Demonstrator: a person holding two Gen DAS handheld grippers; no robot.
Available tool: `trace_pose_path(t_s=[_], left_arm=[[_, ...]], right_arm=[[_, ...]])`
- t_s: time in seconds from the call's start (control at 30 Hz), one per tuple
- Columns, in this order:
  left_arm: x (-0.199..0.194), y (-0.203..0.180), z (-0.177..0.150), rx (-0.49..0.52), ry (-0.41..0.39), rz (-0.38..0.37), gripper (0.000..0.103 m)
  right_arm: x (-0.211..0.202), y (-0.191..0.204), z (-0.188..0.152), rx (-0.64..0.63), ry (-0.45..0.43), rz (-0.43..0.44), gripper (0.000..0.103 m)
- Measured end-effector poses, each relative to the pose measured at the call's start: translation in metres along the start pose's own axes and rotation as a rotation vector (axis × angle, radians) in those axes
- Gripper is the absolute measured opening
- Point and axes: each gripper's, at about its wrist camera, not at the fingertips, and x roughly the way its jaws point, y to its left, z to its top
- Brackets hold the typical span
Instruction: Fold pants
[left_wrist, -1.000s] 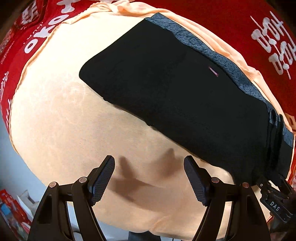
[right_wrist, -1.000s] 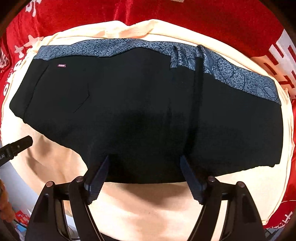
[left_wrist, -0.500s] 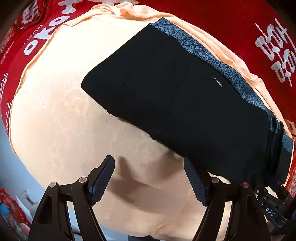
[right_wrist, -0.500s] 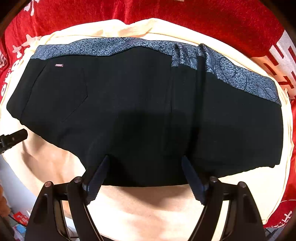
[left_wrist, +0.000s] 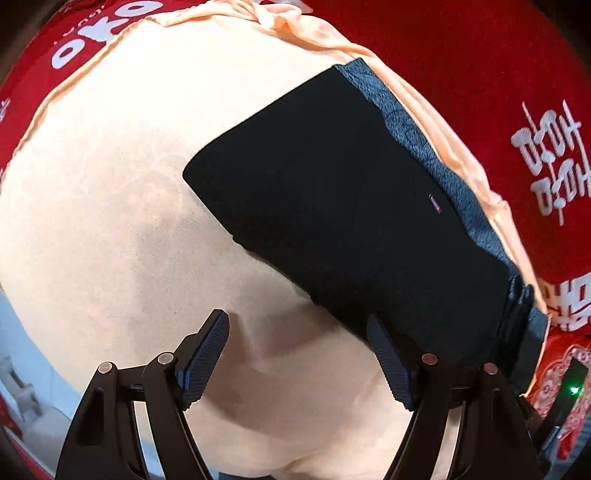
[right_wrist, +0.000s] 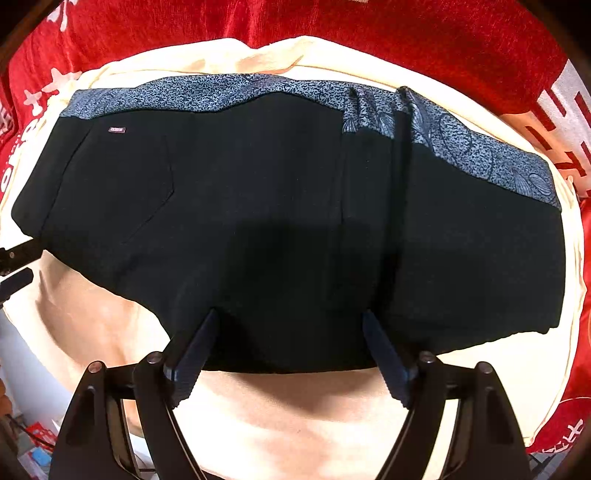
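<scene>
Folded black fabric pants (right_wrist: 280, 229) with a blue-grey patterned band (right_wrist: 207, 98) along the far edge lie flat on a cream-peach cloth (left_wrist: 110, 206), which is spread over a red cloth with white lettering (left_wrist: 480, 81). A small maroon label (right_wrist: 117, 130) sits near the pants' left end, beside a stitched pocket outline. The right gripper (right_wrist: 288, 345) hovers at the pants' near edge with its 2 fingers (right_wrist: 192, 363) spread wide apart, gripping nothing; whether the tips touch the fabric cannot be told. In the left wrist view the left gripper (left_wrist: 299, 352) is likewise spread wide and empty, one finger over bare cream-peach cloth and the other at the pants' near edge. Part of the left gripper's black frame shows at the left margin of the right wrist view.
</scene>
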Motion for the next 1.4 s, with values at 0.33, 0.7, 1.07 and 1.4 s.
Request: trace_pose_path(t_s=[0.33, 0.7, 1.07, 1.4], left_arm=[[-0.013, 0.023, 0.008, -0.101, -0.076, -0.182, 0.101], [0.008, 0.033, 0.019, -0.179, -0.102, -0.437, 0.101], [0.014, 0.021, 0.028, -0.188, -0.163, -0.458, 0.101], [0.023, -0.011, 0.035, -0.127, -0.166, -0.322, 0.099]], right_arm=[[0.008, -0.002, 0.004, -0.002, -0.001, -0.005, 0.084], [0.011, 0.000, 0.001, -0.016, 0.003, -0.008, 0.085], [0.016, -0.002, 0.000, -0.021, -0.002, -0.004, 0.085], [0.007, -0.003, 0.000, -0.031, -0.007, 0.003, 0.085]])
